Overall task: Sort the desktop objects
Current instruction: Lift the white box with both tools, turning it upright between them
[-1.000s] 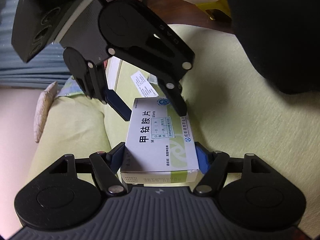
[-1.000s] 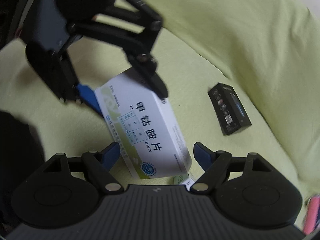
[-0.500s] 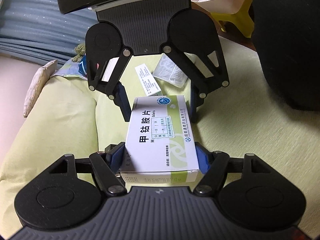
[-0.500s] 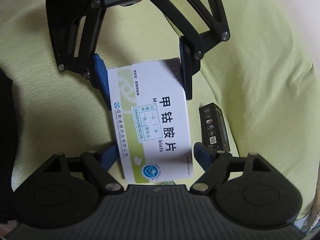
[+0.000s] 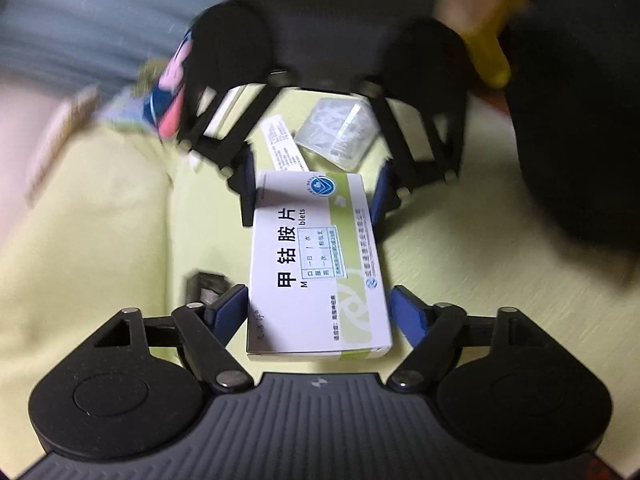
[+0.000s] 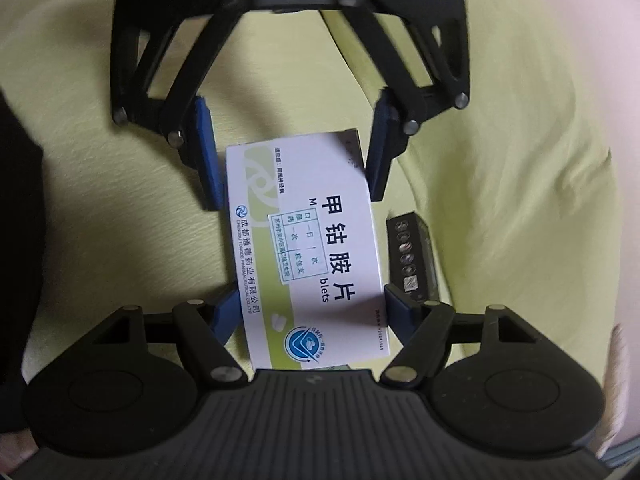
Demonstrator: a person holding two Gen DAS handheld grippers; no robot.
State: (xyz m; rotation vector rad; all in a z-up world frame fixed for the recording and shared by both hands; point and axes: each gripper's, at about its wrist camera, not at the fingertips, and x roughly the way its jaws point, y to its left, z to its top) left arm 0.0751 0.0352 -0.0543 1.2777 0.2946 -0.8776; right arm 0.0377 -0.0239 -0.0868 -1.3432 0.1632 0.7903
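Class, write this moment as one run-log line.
task: sort desktop objects | medicine box between fingers of left gripper and right gripper | grip: unclear | below: green cloth

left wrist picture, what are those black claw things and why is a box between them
No robot here: a person holds two hand grippers, each with a camera looking along its blue-padded fingers. One picture comes from the left gripper, the other from the right gripper, so each sees the other facing it. Between them is a white medicine box. The right one's pads press its sides; the left's grip I cannot judge. On the yellow-green cloth lie a small black box, a paper slip and a clear packet.
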